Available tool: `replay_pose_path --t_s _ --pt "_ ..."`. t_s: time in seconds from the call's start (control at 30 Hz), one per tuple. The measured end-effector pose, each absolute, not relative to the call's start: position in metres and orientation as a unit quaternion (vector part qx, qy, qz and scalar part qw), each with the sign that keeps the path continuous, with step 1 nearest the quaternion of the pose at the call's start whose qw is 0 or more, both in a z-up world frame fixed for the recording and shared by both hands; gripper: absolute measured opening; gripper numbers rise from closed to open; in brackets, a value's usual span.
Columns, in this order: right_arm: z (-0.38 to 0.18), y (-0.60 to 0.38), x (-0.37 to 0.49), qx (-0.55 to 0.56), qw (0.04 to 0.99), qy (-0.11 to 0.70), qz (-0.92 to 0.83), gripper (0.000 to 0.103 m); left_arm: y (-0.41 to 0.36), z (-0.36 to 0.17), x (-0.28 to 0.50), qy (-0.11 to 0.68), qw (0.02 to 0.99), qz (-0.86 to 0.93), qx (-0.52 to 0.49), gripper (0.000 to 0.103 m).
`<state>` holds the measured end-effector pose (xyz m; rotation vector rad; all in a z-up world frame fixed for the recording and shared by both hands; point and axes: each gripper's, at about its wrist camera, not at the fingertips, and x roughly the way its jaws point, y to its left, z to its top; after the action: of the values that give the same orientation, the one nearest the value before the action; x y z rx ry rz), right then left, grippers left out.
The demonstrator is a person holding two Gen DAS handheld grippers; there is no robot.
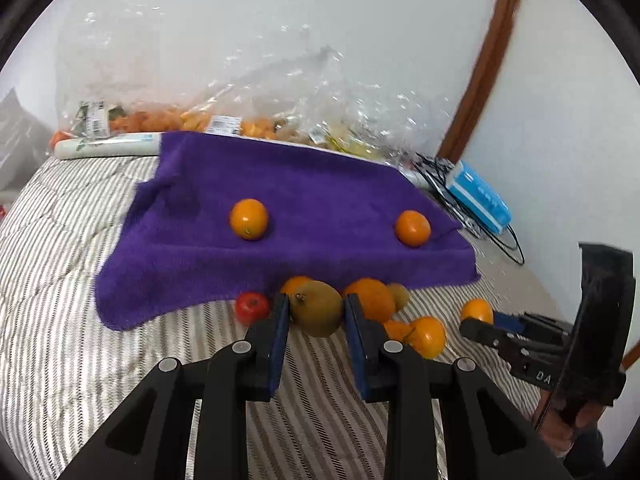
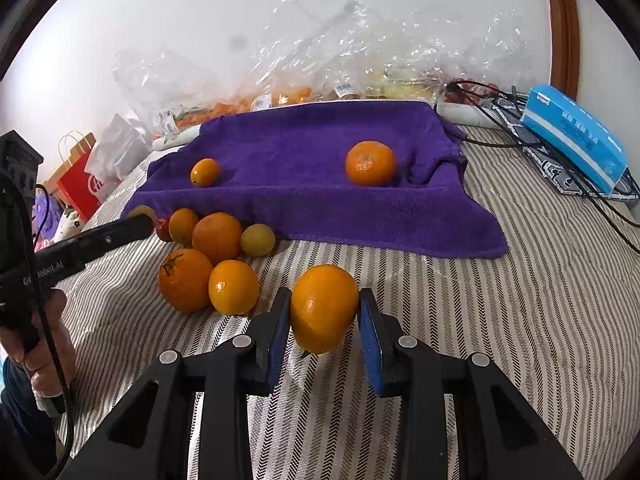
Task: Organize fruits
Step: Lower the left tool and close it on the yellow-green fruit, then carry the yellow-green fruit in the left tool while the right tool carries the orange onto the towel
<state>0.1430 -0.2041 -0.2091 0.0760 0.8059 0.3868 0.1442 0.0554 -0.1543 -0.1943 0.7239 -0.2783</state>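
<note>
Nearest in the left wrist view: left gripper [image 1: 316,312] clamped on a greenish-brown fruit [image 1: 317,308], blue fingers [image 1: 280,340] pressing both flanks, fruit seemingly just clear of the striped bedspread [image 1: 60,260]. Nearest in the right wrist view: right gripper [image 2: 324,320] gripping a yellow-orange citrus [image 2: 324,308], pads hard against its sides, held a little above the bedding.

Just beyond, on the bed: a loose cluster of fruit. Small red tomato [image 1: 251,307] immediately left of the left gripper, a large orange [image 1: 372,299] immediately right of it, nearly touching the right finger. A stemmed orange [image 2: 185,280] and a smooth orange [image 2: 234,287] side by side, a small yellow-green fruit [image 2: 258,239] behind them.

Farther back: purple towel [image 1: 300,200] draped over a raised base, already carrying two oranges, one left [image 1: 248,219], one right [image 1: 413,228], well apart. Probably the destination for both held fruits.

Farthest: crinkled plastic bags [image 1: 200,92] against the wall, a blue box [image 2: 576,136] and cables off to the right.

Risks from here: round, smooth skins squeezed near the widest point, so slipping out likely under any jolt. Neighbours nudged and rolling off the soft bed on the lift. Towel surface sloping toward the near edge; fruit set down carelessly likely to roll off, or knock those already placed.
</note>
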Motion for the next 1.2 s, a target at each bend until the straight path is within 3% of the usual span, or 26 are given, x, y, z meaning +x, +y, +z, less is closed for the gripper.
replay_pose_path --t_s 1.2 --pt "-0.200 -0.208 0.140 0.062 0.905 0.375 0.189 0.033 0.063 -0.143 0.140 0.324 0.939 -0.073 -0.088 0.026"
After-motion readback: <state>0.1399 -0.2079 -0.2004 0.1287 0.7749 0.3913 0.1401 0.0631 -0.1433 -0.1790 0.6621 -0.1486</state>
